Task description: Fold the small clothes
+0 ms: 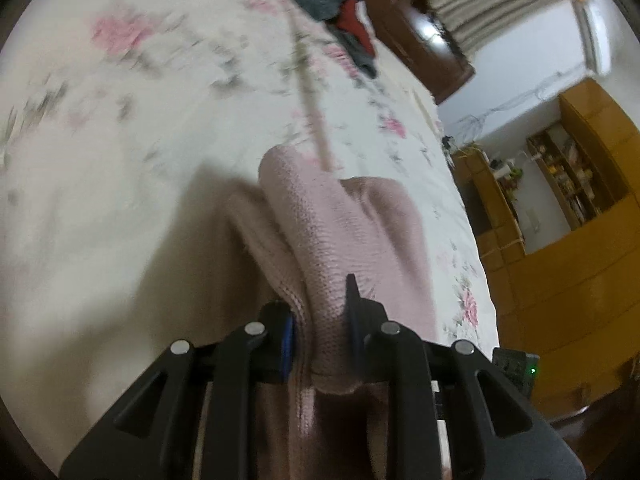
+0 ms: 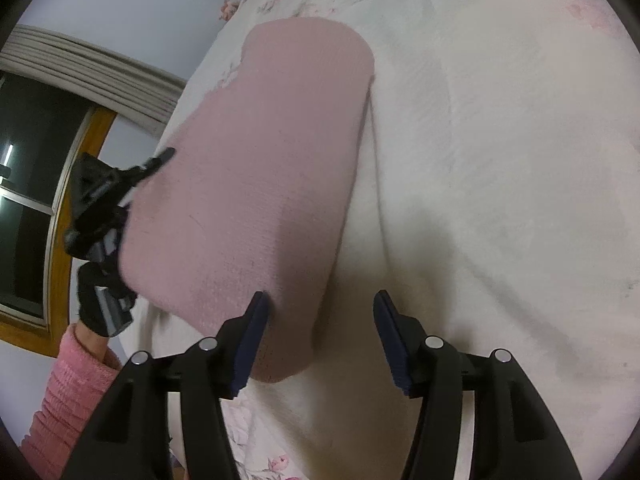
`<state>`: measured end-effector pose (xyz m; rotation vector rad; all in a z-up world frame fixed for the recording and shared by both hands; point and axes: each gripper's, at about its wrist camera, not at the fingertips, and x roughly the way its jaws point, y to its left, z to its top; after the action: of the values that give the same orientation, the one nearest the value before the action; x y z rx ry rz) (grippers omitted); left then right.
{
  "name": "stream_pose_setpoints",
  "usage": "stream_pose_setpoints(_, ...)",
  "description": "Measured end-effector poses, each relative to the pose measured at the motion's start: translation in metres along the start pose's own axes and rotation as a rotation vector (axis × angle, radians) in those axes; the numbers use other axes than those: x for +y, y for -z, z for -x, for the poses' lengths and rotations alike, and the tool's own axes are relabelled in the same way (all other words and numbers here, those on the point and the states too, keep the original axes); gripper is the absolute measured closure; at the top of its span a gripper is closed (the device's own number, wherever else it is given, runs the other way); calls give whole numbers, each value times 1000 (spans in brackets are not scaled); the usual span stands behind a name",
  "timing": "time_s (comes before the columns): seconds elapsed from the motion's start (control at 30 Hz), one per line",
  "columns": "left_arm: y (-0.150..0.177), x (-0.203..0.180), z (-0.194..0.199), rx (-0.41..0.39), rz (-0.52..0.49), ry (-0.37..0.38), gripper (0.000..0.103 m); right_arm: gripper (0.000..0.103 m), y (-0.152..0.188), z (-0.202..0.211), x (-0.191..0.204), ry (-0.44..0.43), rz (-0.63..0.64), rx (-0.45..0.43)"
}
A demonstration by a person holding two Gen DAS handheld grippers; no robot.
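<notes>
the left gripper (image 1: 320,320) has its jaws clamped on a bunched edge of the pink knit garment (image 1: 344,232), which hangs from them over the floral bedspread (image 1: 120,160); only this view shows a heap of grey and red clothes (image 1: 332,12) at the far end of the bed and wooden shelving (image 1: 572,176) to the right. the right wrist view shows the right gripper (image 2: 320,332) with jaws apart, its left finger touching the garment's near corner. it alone shows the garment as a flat folded panel, the left gripper at its left edge, a pink sleeve (image 2: 68,400) and a window (image 2: 28,200).
</notes>
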<state>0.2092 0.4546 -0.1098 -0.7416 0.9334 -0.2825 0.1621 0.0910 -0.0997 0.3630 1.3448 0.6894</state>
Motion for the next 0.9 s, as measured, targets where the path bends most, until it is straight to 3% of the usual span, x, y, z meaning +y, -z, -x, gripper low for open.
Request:
stream_pose_setpoints(0.23,14,16,-5,22,54,90,77,46,-4,-17,12,17,14,22)
stream_pose_setpoints(0.37,25,10,22,-5,61,77,65,46,-6,-19,18,10,13,21)
stream_pose_setpoints(0.47,39,0,44,-24,66,103,63,43,-9,-19,24,0,25,28)
stream_pose_setpoints(0.53,52,-16,55,-10,32,99,58,39,-9,-22,28,-2,27,34)
stream_pose_setpoints(0.63,70,-40,52,49,-39,49,42,38,-9,-28,27,-14,5,49)
stream_pose_setpoints(0.73,75,-42,35,99,-23,24,39,38,-8,-32,24,-21,-20,57)
stream_pose_setpoints(0.77,74,-41,31,102,-17,21,43,38,-7,-33,24,-23,-25,58)
stream_pose_setpoints(0.83,72,-39,21,116,-5,38,68,38,-7,-34,24,-23,-30,60)
stream_pose_setpoints(0.87,71,-40,19,120,-4,35,91,38,-6,-33,25,-21,-29,58)
stream_pose_setpoints(0.9,70,-41,19,119,-7,35,97,38,-6,-32,24,-18,-24,55)
